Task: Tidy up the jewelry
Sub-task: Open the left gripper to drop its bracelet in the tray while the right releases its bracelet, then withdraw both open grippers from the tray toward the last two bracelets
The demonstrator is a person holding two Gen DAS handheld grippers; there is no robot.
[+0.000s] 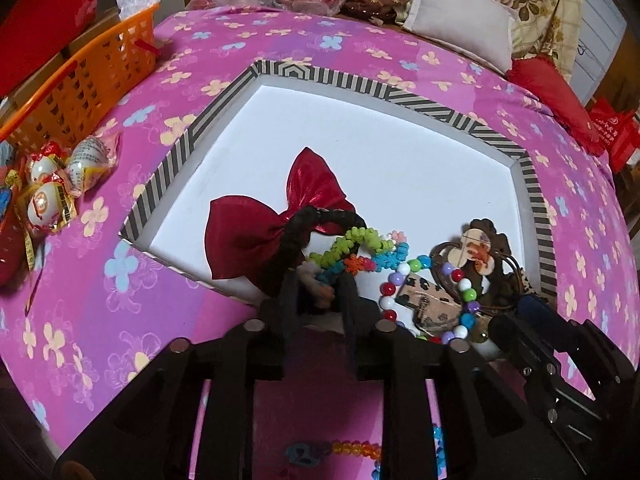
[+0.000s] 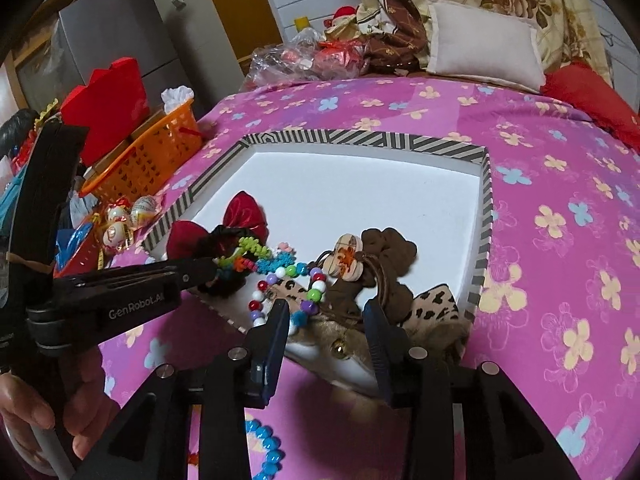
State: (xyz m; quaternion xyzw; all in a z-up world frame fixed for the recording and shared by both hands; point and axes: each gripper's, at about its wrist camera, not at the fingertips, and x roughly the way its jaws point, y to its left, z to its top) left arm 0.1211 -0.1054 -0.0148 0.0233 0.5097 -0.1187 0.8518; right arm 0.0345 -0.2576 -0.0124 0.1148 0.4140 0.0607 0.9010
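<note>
A striped-rim white tray (image 1: 180,152) (image 2: 484,216) lies on the pink flowered bedspread. In it lie a red bow on a black scrunchie (image 1: 256,224) (image 2: 240,216), a colourful flower bracelet (image 1: 360,248) (image 2: 256,256), a round-bead bracelet (image 1: 400,280) (image 2: 280,280), a wooden flower hair tie (image 1: 476,248) (image 2: 348,256), a brown scrunchie (image 2: 392,256) and a leopard-print piece (image 2: 436,300). My left gripper (image 1: 320,280) (image 2: 218,268) reaches into the near left pile, jaws narrowly apart around the bracelet and scrunchie; grip unclear. My right gripper (image 2: 328,312) (image 1: 516,312) is open over the near edge above the brown items.
An orange basket (image 1: 80,80) (image 2: 152,160) stands left of the tray, with wrapped candies (image 1: 52,188) (image 2: 120,220) beside it. A white pillow (image 1: 460,20) (image 2: 480,40) and red cushion (image 1: 552,92) lie behind. Blue beads (image 2: 268,448) and orange beads (image 1: 352,448) lie on the bedspread below the grippers.
</note>
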